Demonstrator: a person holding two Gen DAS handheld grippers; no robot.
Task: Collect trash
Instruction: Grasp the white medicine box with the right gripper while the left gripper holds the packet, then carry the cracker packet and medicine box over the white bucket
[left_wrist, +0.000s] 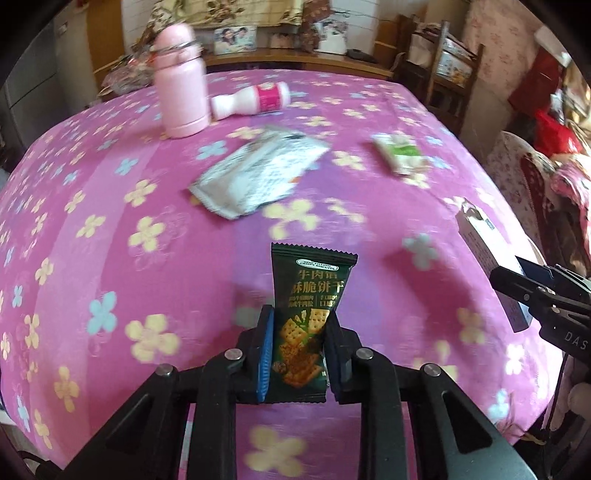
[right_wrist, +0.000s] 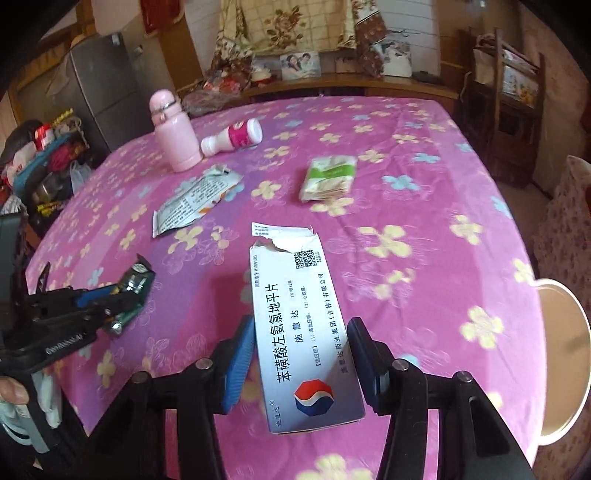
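At the far left of the table (right_wrist: 424, 206), which is covered with a pink cloth with flowers, a pink flask (left_wrist: 180, 83) stands upright. Just beside it, on its right, a small white bottle with a pink label (left_wrist: 251, 100) lies on its side. Nearer to the cameras, a silver wrapper (left_wrist: 255, 173) lies flat on the cloth, with its printed side up. To the right of it, well apart, lies a small green and white packet (left_wrist: 400, 153).

In the middle of the left wrist view, the left gripper (left_wrist: 298, 349) holds a dark green biscuit wrapper (left_wrist: 308, 295). Its two fingers are pressed against both sides of the wrapper, which stands upright between them, above the cloth.

More to the right, the right gripper (right_wrist: 301, 363) holds a white medicine box (right_wrist: 295, 314). The box has a torn flap at its far end and a red and blue logo at the near end. The blue pad touches the box on the left side and the dark pad on the right side, so the fingers are clamped on it. The box is lifted over the table, near its right part.

At the right edge, beside the table, a light round seat (right_wrist: 565, 354) is partly visible.
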